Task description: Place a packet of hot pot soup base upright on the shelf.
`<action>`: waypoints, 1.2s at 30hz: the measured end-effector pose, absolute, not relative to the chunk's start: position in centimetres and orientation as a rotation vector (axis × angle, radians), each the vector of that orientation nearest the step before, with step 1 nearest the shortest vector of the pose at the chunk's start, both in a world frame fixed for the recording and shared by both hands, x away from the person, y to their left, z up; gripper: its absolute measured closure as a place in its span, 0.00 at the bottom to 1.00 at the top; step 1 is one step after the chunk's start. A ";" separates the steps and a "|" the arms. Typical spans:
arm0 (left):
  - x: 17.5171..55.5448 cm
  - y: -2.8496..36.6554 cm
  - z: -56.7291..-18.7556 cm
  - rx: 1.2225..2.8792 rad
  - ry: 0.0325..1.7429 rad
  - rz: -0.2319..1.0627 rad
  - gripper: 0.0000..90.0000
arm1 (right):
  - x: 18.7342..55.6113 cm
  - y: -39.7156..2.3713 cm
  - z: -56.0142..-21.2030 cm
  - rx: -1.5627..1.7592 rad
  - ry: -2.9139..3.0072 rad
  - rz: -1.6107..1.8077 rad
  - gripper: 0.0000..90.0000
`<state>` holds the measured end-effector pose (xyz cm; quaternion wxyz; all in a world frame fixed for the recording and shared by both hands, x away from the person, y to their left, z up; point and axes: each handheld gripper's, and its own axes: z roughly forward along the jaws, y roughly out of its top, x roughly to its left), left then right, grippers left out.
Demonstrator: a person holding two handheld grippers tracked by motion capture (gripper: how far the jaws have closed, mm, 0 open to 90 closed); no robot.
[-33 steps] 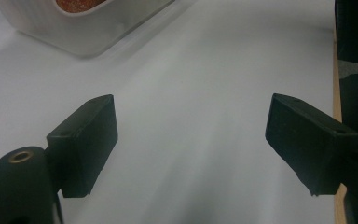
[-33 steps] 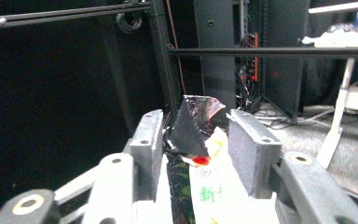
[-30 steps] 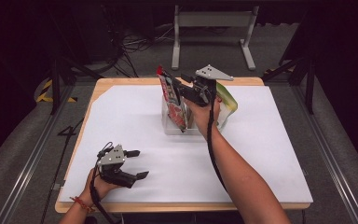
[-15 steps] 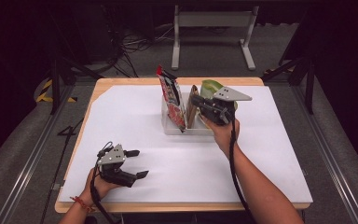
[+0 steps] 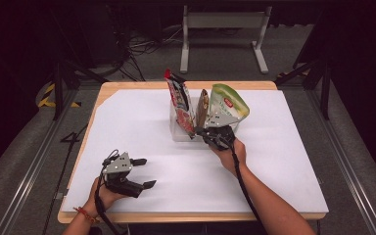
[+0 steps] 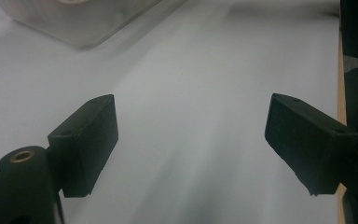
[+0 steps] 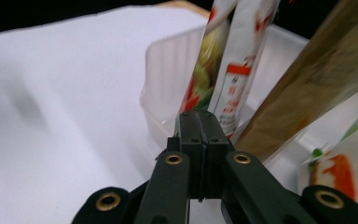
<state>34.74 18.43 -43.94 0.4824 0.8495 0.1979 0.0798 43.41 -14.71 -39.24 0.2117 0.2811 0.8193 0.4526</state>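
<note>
Your right gripper (image 5: 206, 132) has dropped from above the snack packets to the clear bin's (image 5: 177, 133) near wall, its jaws just closing — shut on nothing. The red packet (image 5: 180, 100) stands upright in the bin, straight ahead. Your left gripper (image 5: 144, 172) rests open, well apart.

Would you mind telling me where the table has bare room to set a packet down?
The white sheet is bare left of the clear bin and along the right edge. It is crowded at the bin, where the right gripper sits.
</note>
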 end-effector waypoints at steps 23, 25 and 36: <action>34.8 18.3 -44.0 2.084 0.468 0.189 0.21 | 44.6 -12.9 -40.6 0.842 2.299 1.142 1.00; 34.7 18.4 -44.0 2.077 0.475 0.180 0.21 | 44.6 -12.9 -40.6 0.854 2.297 1.146 1.00; 34.7 18.4 -44.0 2.081 0.473 0.174 0.21 | 43.8 -12.5 -39.8 0.788 2.285 1.188 1.00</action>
